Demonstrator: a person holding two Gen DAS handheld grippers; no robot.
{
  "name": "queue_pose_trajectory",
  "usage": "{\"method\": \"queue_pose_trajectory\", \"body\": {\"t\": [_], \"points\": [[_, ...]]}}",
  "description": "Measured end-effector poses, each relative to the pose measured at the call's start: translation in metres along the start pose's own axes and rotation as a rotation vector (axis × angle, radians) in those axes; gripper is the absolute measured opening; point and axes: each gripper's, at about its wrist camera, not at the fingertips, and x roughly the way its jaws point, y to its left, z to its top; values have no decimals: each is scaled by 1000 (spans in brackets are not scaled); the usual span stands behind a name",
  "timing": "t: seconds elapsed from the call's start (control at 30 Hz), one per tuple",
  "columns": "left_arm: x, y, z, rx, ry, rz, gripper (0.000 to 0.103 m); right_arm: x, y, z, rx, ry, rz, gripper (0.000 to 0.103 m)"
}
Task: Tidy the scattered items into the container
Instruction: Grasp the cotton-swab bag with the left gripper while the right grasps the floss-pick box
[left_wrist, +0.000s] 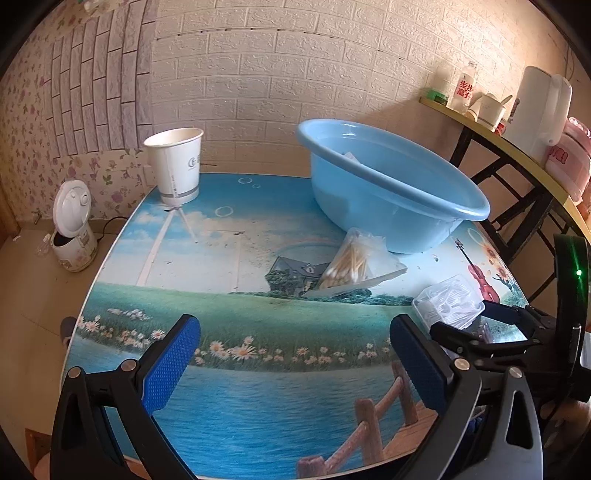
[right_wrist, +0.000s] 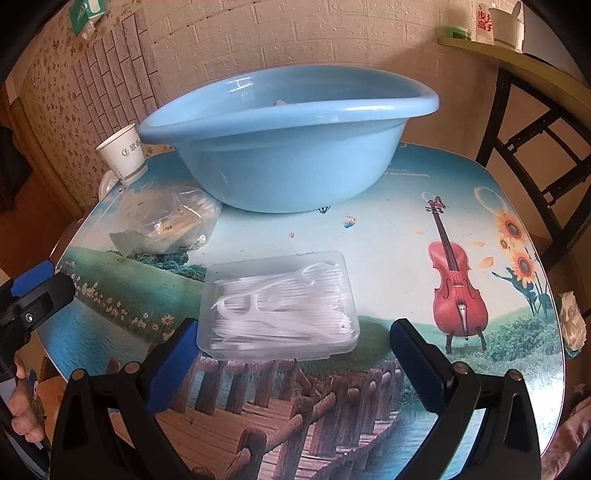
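Clear slick floss-pick box near side of basin; right gripper wide open, empty, straddling box – may skid; left gripper open, empty

Left gripper: jaws spread wide, blue-padded fingers level and pointing forward, nothing between them. Right gripper: jaws likewise spread wide, fingers pointing forward with no contact on either pad. In the left wrist view the right gripper's black body appears at the right edge; in the right wrist view the bare left hand grips its handle.
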Motion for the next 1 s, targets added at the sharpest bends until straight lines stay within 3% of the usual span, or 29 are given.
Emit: {"method": "queue_pose_trajectory", "body": {"t": [0.3,0.43,0.73,0.9,1.0], "points": [[21,-14,7,20,18,-17,103,5,2,5,-18,-13,-36,99],[33,-20,10,28,30,-21,103,1,-4,7,-15,-25,-22,83],[61,-33,21,72,46,-1,103,-2,-22,6,14,-33,-37,83],[77,-47,26,154,75,21,102,-4,-32,7,45,-30,-31,83],[84,-51,26,172,104,4,87,-4,-35,7,51,-32,-32,83]]}}
